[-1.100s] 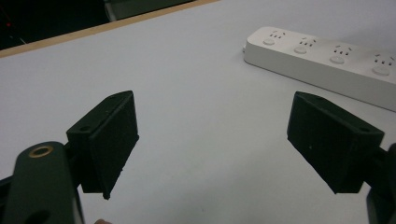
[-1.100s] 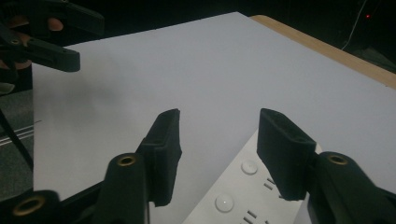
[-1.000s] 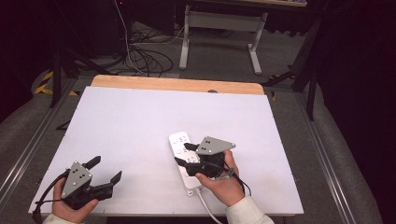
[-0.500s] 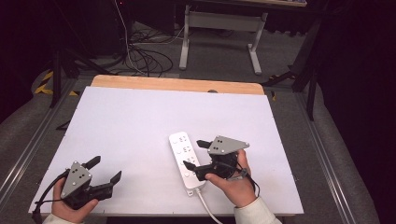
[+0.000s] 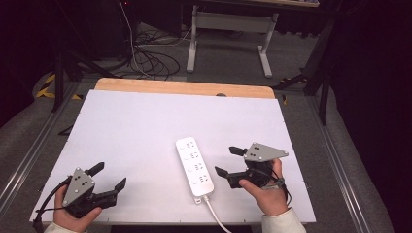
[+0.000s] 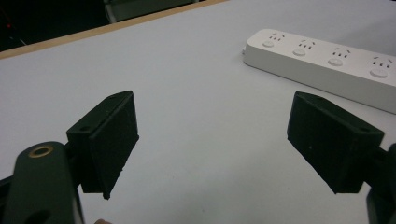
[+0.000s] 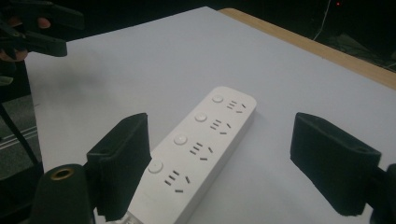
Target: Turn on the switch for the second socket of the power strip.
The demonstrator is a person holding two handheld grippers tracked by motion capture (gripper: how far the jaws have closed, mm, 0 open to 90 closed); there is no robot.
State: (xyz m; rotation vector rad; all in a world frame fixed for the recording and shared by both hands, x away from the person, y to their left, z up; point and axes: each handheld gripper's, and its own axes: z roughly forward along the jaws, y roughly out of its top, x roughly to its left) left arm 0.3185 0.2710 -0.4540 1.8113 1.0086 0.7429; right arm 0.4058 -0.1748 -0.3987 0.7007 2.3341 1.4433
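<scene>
Your right gripper (image 5: pixel 229 161) sits beside the strip (image 5: pixel 194 165), jaws just opened wide, holding nothing.
Strip lies near the table's (image 5: pixel 145 121) front edge; your left gripper (image 5: pixel 110 175), front-left corner, gapes empty.

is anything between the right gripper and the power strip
Nothing visible. The right gripper sits just right of the power strip, its jaws open and having just widened, with bare white table in the gap between them.
</scene>
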